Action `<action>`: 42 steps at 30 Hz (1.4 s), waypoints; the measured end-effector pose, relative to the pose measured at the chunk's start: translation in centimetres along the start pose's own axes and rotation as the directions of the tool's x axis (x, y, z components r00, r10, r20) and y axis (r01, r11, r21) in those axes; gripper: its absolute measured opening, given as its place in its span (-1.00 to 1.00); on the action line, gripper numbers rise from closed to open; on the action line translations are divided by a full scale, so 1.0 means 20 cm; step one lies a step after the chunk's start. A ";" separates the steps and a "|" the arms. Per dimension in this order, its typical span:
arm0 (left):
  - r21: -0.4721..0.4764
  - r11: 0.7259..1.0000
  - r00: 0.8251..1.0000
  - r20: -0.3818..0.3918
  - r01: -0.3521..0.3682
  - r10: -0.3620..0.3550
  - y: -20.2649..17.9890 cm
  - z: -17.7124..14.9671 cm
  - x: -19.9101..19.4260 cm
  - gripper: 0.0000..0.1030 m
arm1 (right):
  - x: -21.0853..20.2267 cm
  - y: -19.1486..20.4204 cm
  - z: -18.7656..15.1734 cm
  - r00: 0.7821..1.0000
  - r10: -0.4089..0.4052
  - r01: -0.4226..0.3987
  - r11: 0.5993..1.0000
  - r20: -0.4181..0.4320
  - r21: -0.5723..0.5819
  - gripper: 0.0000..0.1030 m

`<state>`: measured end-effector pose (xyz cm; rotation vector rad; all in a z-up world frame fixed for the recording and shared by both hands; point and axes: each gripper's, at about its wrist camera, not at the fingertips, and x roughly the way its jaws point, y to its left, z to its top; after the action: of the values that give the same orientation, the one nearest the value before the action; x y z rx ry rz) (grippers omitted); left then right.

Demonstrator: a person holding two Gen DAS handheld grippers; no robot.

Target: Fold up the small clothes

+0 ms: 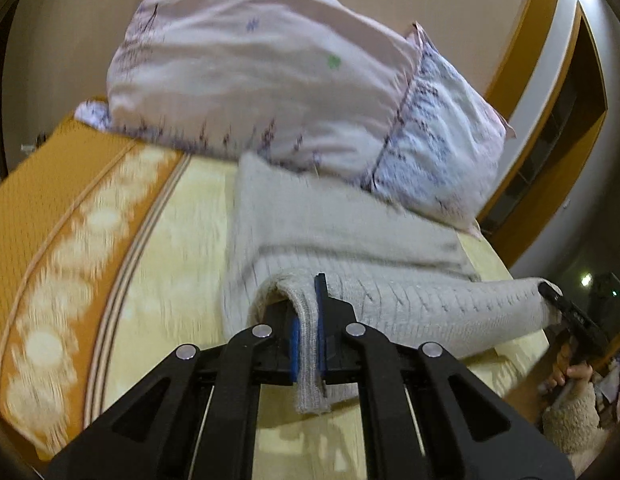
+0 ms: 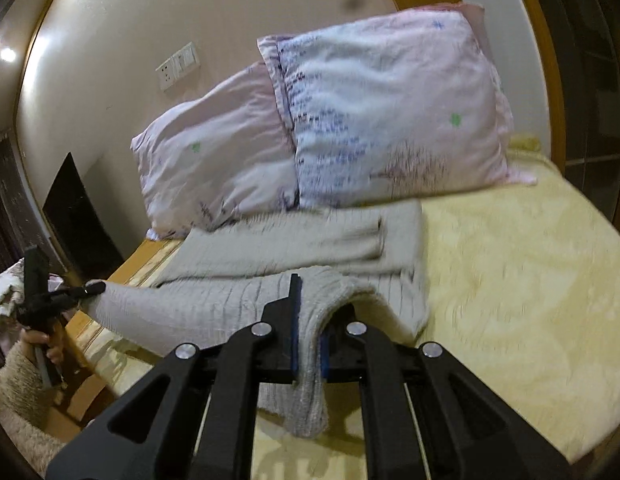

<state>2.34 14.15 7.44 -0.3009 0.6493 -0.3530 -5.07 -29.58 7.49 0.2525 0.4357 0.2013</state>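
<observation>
Both claws are pinching the near hem of the grey knit sweater (image 1: 350, 240), one corner each. The left gripper (image 1: 308, 332) clamps a fold at six o'clock in its own view, and the right gripper (image 2: 308, 332) does likewise. The sweater lies on the yellow bedspread (image 2: 510, 280), its far edge tucked against the pillows (image 2: 390, 112) at twelve o'clock. Holding both corners taut should let the hem carry over evenly for a fold.

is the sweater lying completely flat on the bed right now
No, both the left gripper and the right gripper pinch the sweater's near edge above the bed.
</observation>
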 end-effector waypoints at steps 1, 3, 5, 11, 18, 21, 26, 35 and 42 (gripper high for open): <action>0.006 1.000 1.000 0.008 -0.008 0.008 0.00 0.04 0.03 -0.89 | 0.02 0.01 0.02 1.000 -0.006 0.006 1.000 0.005 -0.002 -0.87; 0.020 1.000 1.000 0.020 -0.022 0.022 -0.02 0.12 0.08 -0.89 | 0.06 0.01 0.07 1.000 -0.016 0.016 1.000 0.015 -0.003 -0.87; 0.032 0.999 0.999 0.036 -0.034 0.033 -0.03 0.21 0.15 -0.89 | 0.13 0.00 0.15 0.999 -0.028 0.028 1.000 0.019 -0.003 -0.87; 0.039 0.998 0.997 0.051 -0.055 0.053 -0.04 0.40 0.33 -0.89 | 0.30 -0.02 0.28 0.997 -0.073 0.073 0.997 0.011 -0.021 -0.87; -0.008 0.998 0.998 -0.005 -0.069 0.069 0.04 0.48 0.62 -0.89 | 0.56 -0.15 0.34 0.994 -0.089 0.092 0.995 -0.068 0.043 -0.87; -0.054 0.997 0.998 -0.040 -0.057 0.055 0.10 0.46 0.69 -0.89 | 0.63 -0.21 0.32 0.991 -0.082 0.091 0.992 -0.106 0.086 -0.87; -0.081 0.996 0.997 -0.061 -0.048 0.043 0.14 0.42 0.73 -0.89 | 0.67 -0.24 0.29 0.988 -0.079 0.092 0.990 -0.130 0.103 -0.87; -0.135 0.990 0.998 -0.062 -0.028 0.020 0.18 0.46 0.79 -0.89 | 0.73 -0.27 0.32 0.988 -0.069 0.088 0.987 -0.141 0.133 -0.87; -0.215 0.976 0.996 -0.091 -0.023 0.003 0.25 0.46 0.89 -0.89 | 0.84 -0.34 0.35 0.983 -0.041 0.082 0.970 -0.181 0.227 -0.87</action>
<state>22.42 12.87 3.11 -0.4901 0.7805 -0.2851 13.78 -33.32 5.12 0.4541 0.6422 0.1111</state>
